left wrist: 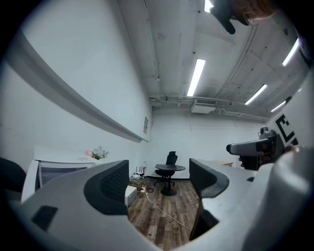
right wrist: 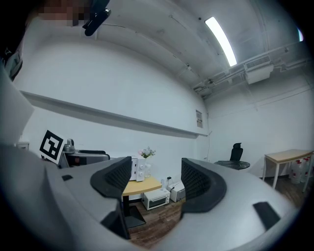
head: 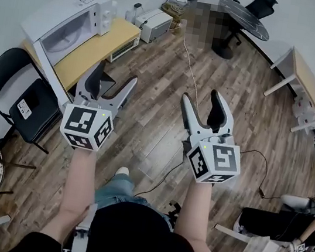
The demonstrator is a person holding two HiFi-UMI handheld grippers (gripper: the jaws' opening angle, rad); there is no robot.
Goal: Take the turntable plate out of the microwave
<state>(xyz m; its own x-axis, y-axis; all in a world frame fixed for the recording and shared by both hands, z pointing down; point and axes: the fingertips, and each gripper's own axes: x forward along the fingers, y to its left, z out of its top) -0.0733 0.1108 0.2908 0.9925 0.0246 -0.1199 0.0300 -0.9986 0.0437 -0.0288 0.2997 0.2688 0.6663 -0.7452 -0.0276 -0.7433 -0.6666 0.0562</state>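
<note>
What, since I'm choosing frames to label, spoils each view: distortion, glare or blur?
Head view: fisheye bows the wooden floor, light even, focus sharp. Left gripper view: dark round vignette, ceiling strip lights glare, left claw sharp. Right gripper view: same vignette, tube light blown white, right claw sharp.

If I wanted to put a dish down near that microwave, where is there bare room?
The wooden tabletop is bare between the microwave and its rounded end. Beyond, the floor is crowded: toaster oven, white appliance.

bright ceiling strip lights (left wrist: 196,76), fisheye-warped edges
</note>
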